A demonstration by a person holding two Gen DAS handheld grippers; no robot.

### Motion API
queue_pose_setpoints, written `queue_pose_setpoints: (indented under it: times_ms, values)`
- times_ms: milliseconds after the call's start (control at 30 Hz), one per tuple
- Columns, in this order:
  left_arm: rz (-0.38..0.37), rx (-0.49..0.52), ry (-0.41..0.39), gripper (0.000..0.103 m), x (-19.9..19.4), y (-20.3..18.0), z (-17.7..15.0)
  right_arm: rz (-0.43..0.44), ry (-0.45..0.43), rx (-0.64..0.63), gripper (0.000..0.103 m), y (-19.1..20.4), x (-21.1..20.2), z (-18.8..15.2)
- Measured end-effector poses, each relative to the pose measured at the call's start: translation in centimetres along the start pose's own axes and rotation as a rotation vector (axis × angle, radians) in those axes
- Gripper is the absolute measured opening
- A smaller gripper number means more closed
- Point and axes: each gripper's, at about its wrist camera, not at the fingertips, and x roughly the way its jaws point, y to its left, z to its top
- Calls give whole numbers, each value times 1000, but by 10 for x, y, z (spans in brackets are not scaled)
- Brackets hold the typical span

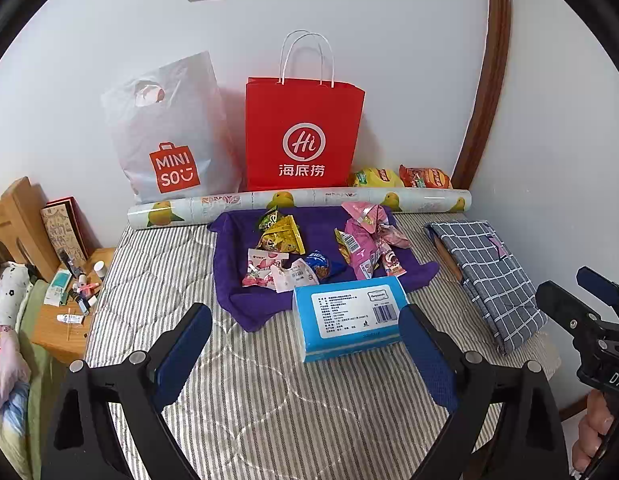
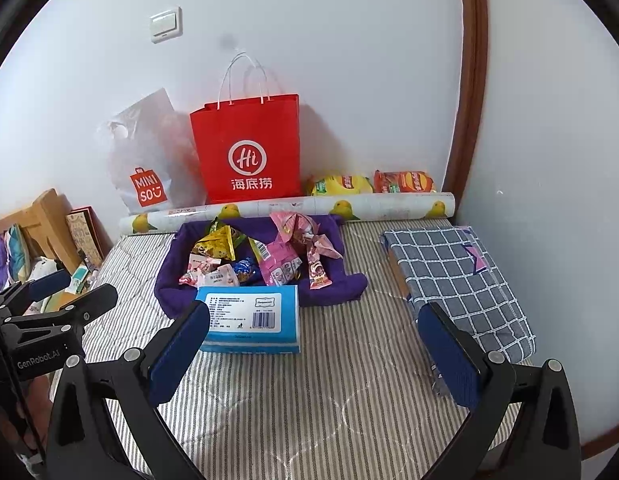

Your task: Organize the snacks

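Several small snack packets, yellow (image 1: 280, 234), pink (image 1: 365, 246) and blue (image 1: 321, 265), lie scattered on a purple cloth (image 1: 237, 280) spread over the striped mattress (image 1: 249, 400). Two chip bags, yellow (image 1: 374, 178) and orange (image 1: 423, 177), lie behind a patterned roll (image 1: 301, 202) by the wall. A blue tissue pack (image 1: 349, 320) sits at the cloth's near edge. My left gripper (image 1: 305, 350) hovers open over the mattress just short of the tissue pack, holding nothing. My right gripper (image 2: 313, 354) also stands open and empty, to the right of the left one.
A red paper bag (image 1: 303, 136) and a white plastic bag (image 1: 169, 136) stand against the wall. A checked folded cloth bundle (image 1: 489, 272) lies on the mattress at right. A cluttered wooden bedside table (image 1: 61, 328) stands at left. A hand (image 1: 593, 436) holds the right gripper.
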Motion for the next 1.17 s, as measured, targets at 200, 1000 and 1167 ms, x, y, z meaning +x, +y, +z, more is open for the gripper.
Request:
queue_pose_setpoints:
  times_ms: [200, 1000, 1167]
  values:
    - [-3, 2, -2, 95, -2, -1, 0, 1, -3, 1, 102, 1, -1, 1]
    - [-2, -5, -7, 95, -5, 1, -1, 7, -10, 5, 102, 2, -7, 0]
    - [1, -5, -8, 95, -5, 2, -2, 9, -11, 8, 102, 2, -7, 0]
